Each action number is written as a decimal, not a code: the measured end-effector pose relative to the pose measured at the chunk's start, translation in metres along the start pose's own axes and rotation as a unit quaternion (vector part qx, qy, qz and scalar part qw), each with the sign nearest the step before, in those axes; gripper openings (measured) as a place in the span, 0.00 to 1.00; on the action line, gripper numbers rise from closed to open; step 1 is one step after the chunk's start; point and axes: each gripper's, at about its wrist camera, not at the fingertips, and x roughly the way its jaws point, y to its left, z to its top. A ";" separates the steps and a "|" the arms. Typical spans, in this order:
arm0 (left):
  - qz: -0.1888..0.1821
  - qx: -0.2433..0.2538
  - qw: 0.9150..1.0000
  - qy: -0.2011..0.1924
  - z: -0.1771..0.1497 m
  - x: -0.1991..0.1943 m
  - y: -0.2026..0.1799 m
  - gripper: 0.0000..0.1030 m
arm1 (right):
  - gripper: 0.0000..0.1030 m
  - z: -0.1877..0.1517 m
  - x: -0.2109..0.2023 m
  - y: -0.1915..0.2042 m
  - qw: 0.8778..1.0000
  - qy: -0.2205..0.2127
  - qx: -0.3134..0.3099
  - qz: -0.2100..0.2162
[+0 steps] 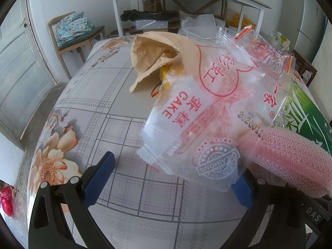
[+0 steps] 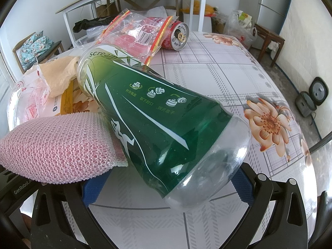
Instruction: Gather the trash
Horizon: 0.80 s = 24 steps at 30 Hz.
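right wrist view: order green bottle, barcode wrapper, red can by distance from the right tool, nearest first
1. green bottle, lying between the fingers of the right tool, its clear base nearest the camera.
2. barcode wrapper, on the table beyond the bottle's far end, left of centre.
3. red can, on its side just behind the wrapper's right edge, farthest.

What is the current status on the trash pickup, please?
Right gripper shut on green-labelled bottle. Left gripper open, clear cake wrapper and pink mesh sponge ahead. Red can, brown paper bag still on table.
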 end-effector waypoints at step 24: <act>0.000 0.000 1.000 0.000 0.000 0.000 0.000 0.96 | 0.94 -0.010 -0.007 0.000 1.000 0.000 -0.007 0.005</act>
